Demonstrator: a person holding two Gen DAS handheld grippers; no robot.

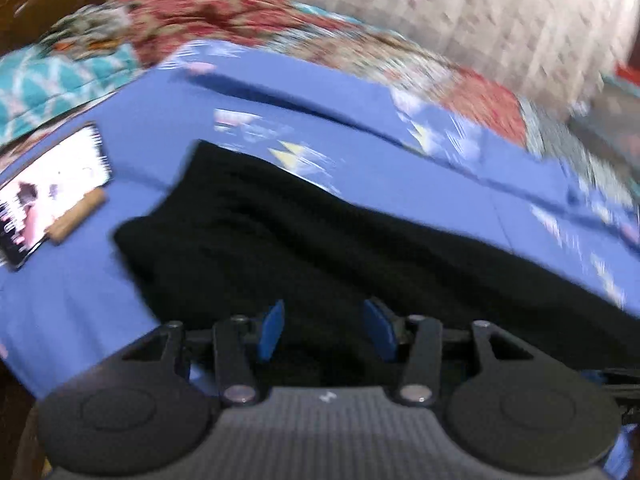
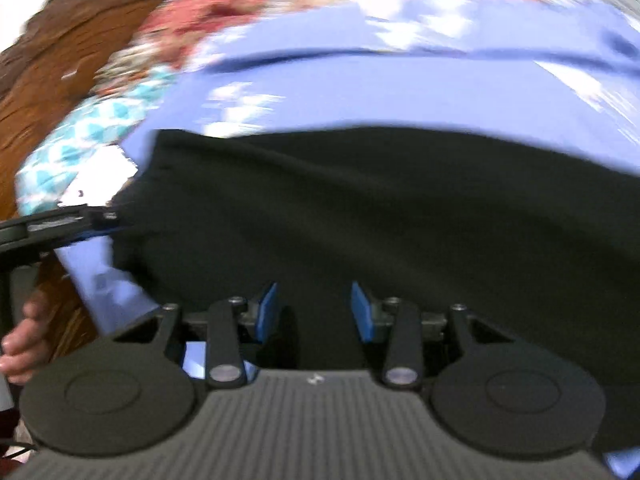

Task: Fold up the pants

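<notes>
Both claws, left [image 1: 325, 334] and right [image 2: 315, 312], hang released, jaws apart, over black pants [image 1: 304, 240] spread on a blue sheet [image 1: 80, 304].

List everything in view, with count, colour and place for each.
pants: one, black, spread on the blue sheet ahead of both claws.
sheet: one, blue with pale prints, covering the bed.
quilt: one, red, teal and floral, bunched at the far edge.
phone: one, lit screen, leaning on a wooden stand at left.
headboard: one, brown wood, far left.
left claw: one, black with blue pads, open.
right claw: one, same colours, open.
hand: one, lower left in the right wrist view.
</notes>
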